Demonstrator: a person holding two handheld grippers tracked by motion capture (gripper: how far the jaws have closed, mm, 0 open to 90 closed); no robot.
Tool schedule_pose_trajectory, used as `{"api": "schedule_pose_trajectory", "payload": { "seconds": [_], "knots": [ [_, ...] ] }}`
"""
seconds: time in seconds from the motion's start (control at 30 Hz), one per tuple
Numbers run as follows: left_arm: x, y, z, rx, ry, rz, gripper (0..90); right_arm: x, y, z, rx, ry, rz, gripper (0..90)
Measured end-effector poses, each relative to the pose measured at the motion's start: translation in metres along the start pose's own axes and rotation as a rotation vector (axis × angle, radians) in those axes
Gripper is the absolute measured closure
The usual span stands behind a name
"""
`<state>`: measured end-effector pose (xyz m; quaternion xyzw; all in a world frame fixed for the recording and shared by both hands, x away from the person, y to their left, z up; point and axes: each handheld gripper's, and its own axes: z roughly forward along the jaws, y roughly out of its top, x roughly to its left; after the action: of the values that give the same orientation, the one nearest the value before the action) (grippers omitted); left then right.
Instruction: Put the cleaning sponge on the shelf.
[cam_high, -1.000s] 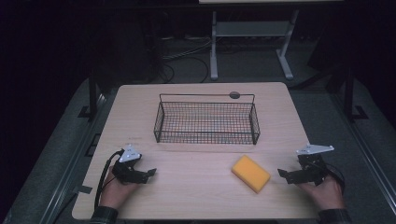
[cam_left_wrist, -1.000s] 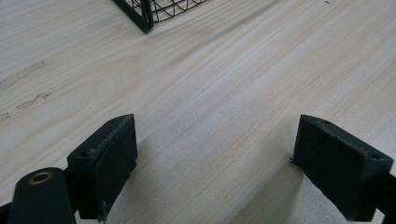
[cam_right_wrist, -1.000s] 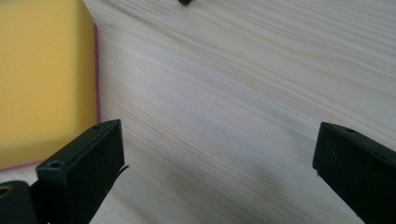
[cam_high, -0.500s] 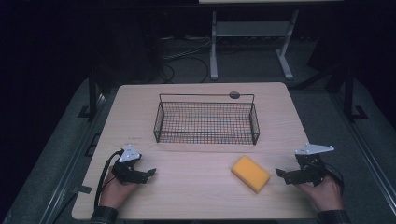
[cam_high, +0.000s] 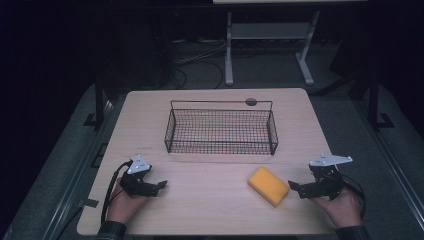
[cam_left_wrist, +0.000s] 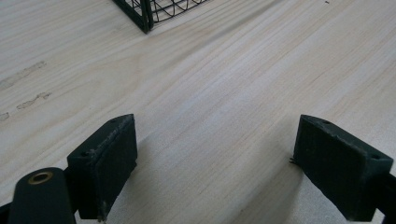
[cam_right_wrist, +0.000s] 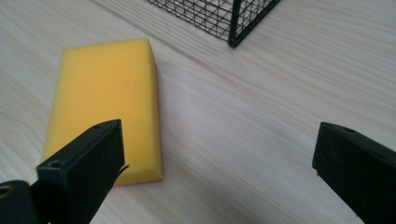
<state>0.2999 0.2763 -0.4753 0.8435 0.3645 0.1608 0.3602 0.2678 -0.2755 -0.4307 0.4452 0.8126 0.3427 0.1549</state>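
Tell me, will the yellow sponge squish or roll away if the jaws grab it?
The yellow sponge looks like soft foam, so it would probably squish a little between the jaws and weigh very little. It is a flat block lying on its broad face on the table, so it should not roll. Pushed, it would likely just slide.

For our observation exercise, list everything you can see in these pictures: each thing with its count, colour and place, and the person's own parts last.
Sponge: one, yellow, flat on the table's near right, in front of the basket.
Wire basket: one, black, mid-table, nothing visible inside.
Round disc: one, dark, on the table behind the basket.
Table: one, light wood.
Stand: one, white, on the floor beyond the table.
Cables: several, dark, on the floor.
Left gripper: one, black, near left, jaws open.
Right gripper: one, black, near right beside the sponge, jaws open.
Hands: two, holding the grippers.
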Motion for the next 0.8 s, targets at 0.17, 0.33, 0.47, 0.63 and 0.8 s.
{"api": "schedule_pose_trajectory", "payload": {
  "seconds": [0.17, 0.33, 0.47, 0.63, 0.8],
  "knots": [
    [0.000, 0.000, 0.000, 0.000, -0.001, -0.001, 12.7, 0.007, 0.004, 0.000, -0.013, 0.017, -0.013, 2.0],
    [0.000, 0.000, 0.000, 0.000, 0.000, 0.000, 12.7, 0.014, 0.007, 0.002, -0.020, 0.033, -0.027, 1.9],
    [0.000, 0.000, 0.000, 0.000, 0.000, 0.000, 12.7, 0.019, 0.009, 0.005, -0.021, 0.055, -0.029, 1.9],
    [0.000, 0.000, 0.000, 0.000, 0.000, 0.000, 12.7, 0.024, 0.011, 0.008, -0.015, 0.056, -0.045, 2.0],
    [0.000, 0.000, 0.000, 0.000, 0.000, 0.000, 12.7, 0.032, 0.016, 0.011, -0.024, 0.072, -0.058, 2.0]
  ]
}}
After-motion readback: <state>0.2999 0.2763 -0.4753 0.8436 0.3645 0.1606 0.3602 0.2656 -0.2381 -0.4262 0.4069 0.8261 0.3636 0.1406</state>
